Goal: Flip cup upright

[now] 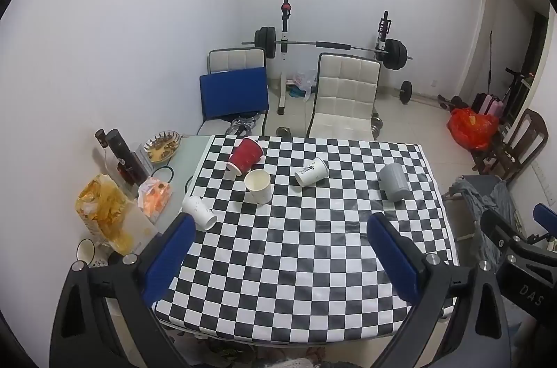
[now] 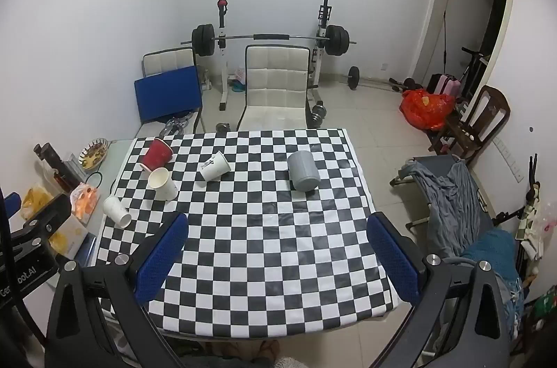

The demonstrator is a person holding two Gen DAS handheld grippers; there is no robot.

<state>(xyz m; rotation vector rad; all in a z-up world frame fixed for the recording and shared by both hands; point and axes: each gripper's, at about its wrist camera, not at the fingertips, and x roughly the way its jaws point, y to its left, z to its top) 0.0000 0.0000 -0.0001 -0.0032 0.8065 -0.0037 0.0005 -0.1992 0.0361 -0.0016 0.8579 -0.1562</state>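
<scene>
Several cups sit on the checkered tablecloth (image 1: 296, 263). A red cup (image 1: 244, 155) lies on its side at the far left. A cream paper cup (image 1: 258, 186) stands upright next to it. A white cup (image 1: 199, 212) lies on its side at the left edge. A white printed cup (image 1: 311, 172) lies on its side mid-table. A grey ribbed cup (image 1: 395, 183) stands mouth down at the right. The same cups show in the right wrist view: red (image 2: 157, 154), cream (image 2: 162, 184), white (image 2: 117, 211), printed (image 2: 214, 166), grey (image 2: 303, 170). My left gripper (image 1: 282, 229) and right gripper (image 2: 278, 225) are open, empty, above the table's near half.
Bottles (image 1: 122, 156), snack bags (image 1: 104, 211) and a dish (image 1: 162, 145) crowd the bare strip left of the cloth. Two white chairs (image 1: 343, 96) and a barbell rack (image 1: 330, 46) stand behind the table. A folding cot with clothes (image 2: 452, 194) is to the right.
</scene>
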